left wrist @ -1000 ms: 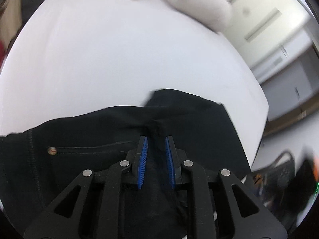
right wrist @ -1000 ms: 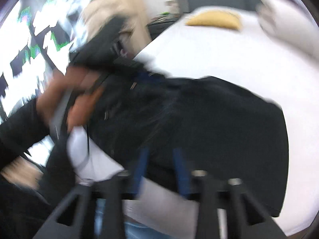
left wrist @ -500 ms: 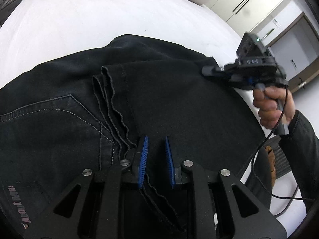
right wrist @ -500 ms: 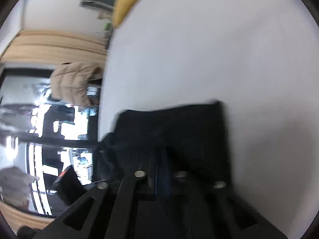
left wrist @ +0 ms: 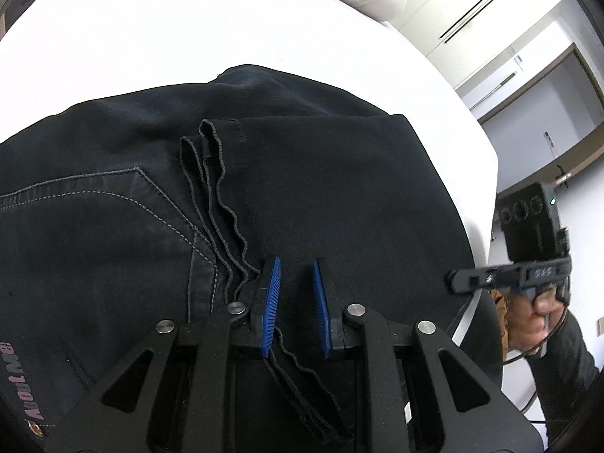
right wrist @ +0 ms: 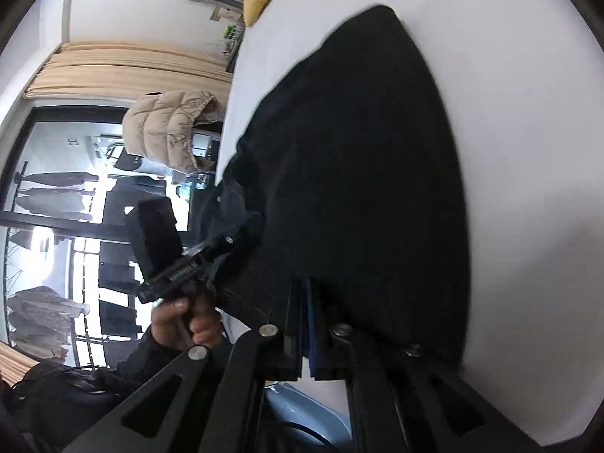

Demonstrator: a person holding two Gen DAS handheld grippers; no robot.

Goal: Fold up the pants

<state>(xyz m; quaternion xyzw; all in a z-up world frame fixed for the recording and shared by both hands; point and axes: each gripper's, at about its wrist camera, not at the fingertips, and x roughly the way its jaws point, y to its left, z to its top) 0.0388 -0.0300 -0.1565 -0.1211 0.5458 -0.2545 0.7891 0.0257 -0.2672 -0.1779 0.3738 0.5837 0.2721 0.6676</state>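
Mid-fold: black pants doubled on the white bed at frame centre, left gripper open over the hem edges (gripping nothing), right gripper closed, grip unclear; next, probably smoothing and another fold.

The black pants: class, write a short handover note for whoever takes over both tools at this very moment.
Left tool: open, low over the hem edges, holding nothing.
Right tool: blue pads pressed together; whether cloth is between them is unclear.
Black pants lie on the white bed, leg ends folded over the seat by the back pocket.
Done: one fold laid.
Left: probably square the wavy hem edges, smooth, fold once more if wanted.
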